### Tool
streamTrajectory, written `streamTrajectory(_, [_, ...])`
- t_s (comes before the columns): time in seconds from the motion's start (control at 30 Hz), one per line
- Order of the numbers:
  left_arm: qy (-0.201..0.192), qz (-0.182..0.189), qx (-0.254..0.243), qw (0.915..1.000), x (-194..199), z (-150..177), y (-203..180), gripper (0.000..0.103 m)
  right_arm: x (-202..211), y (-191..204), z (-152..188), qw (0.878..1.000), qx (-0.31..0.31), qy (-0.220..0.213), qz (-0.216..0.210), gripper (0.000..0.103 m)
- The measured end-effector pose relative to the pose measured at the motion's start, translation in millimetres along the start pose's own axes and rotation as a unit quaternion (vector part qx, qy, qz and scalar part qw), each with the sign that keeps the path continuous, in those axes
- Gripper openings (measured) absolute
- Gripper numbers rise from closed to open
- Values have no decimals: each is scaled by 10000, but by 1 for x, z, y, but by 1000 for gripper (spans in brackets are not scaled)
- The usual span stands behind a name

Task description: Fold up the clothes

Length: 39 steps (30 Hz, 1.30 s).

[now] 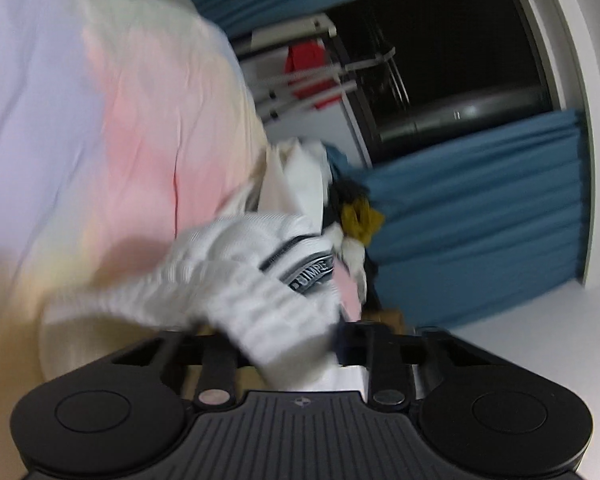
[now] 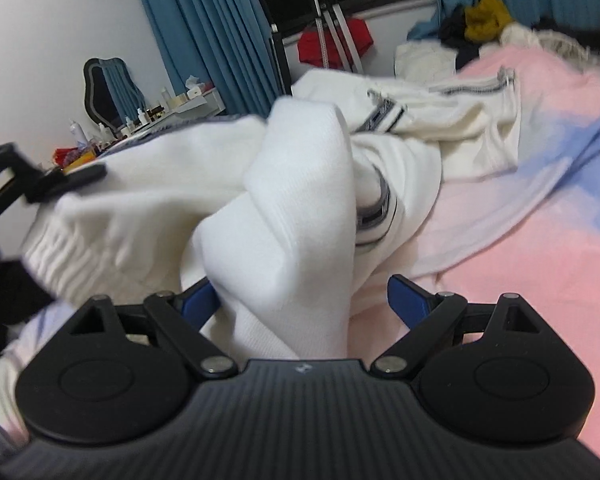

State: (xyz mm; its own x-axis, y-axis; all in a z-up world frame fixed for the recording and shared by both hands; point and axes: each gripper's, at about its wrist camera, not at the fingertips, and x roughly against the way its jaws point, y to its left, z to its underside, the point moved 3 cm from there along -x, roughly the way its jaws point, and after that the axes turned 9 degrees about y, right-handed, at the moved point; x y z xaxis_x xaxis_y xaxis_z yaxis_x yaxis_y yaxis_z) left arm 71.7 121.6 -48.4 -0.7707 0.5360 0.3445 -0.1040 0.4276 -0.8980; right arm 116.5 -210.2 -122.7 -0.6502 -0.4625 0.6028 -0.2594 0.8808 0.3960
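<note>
White knit sweater [image 2: 292, 184] bunched on pink bedspread [image 2: 520, 280], mid-lift: left gripper [image 1: 336, 344] clamped on hem, right gripper [image 2: 300, 300] fingers apart around a fold; next likely needs right closing, then spreading flat.

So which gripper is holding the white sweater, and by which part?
The left gripper seems shut on the white sweater at its ribbed edge. The right gripper has open jaws around a fold; no firm hold.
</note>
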Motion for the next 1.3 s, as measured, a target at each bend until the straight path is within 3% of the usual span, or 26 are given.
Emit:
streamTrajectory(0.2, [-561, -375, -358, 9971, 15, -81, -38, 12, -5, 2, 5, 9979, -243, 228, -556, 91])
streamTrajectory(0.37, [-1079, -919, -912, 9857, 26, -163, -84, 11, 4, 31, 5, 9914, 143, 26, -1303, 91])
streamTrajectory(0.43, [-1266, -1246, -1119, 9777, 22, -199, -98, 11, 7, 39, 6, 9872, 264, -43, -1574, 91])
streamTrajectory(0.57, [-1617, -2074, -1505, 9530, -7, -271, -102, 11, 2, 40, 2, 9832, 176, -73, -1813, 91])
streamTrajectory(0.6, [-1580, -2289, -1548, 9480, -22, -288, -93, 11, 0, 38, 1, 9840, 147, -79, -1773, 91])
streamTrajectory(0.67, [-1345, -2503, -1490, 9471, -53, -314, -67, 11, -10, 29, -3, 9878, 104, -103, -1550, 91])
streamTrajectory(0.8, [-1198, -2413, -1604, 9496, -81, -325, -32, 13, -27, 8, -14, 9952, 62, -218, -950, 91])
streamTrajectory(0.83, [-1143, -2371, -1622, 9510, -80, -323, -29, 17, -29, 2, -17, 9958, -10, -261, -877, 91])
streamTrajectory(0.9, [-1034, -2287, -1658, 9537, -80, -317, -22, 30, -33, -10, -22, 9966, -155, -349, -729, 91])
streamTrajectory(0.97, [-924, -2243, -1709, 9550, -78, -310, -17, 53, -36, -19, -29, 9970, -230, -450, -581, 91])
streamTrajectory(1.07, [-694, -2418, -1783, 9513, -63, -293, -14, 68, -33, -23, -32, 9968, -269, -577, -476, 91])
streamTrajectory(1.1, [-608, -2466, -1809, 9501, -55, -284, -11, 69, -32, -22, -32, 9967, -246, -617, -458, 91])
streamTrajectory(1.2, [-567, -2559, -1979, 9445, -12, -250, -4, 81, -23, -16, -31, 9967, -134, -718, -363, 91])
streamTrajectory(1.3, [-602, -2708, -2044, 9388, 26, -221, -1, 82, -11, -11, -29, 9961, -46, -830, -306, 91])
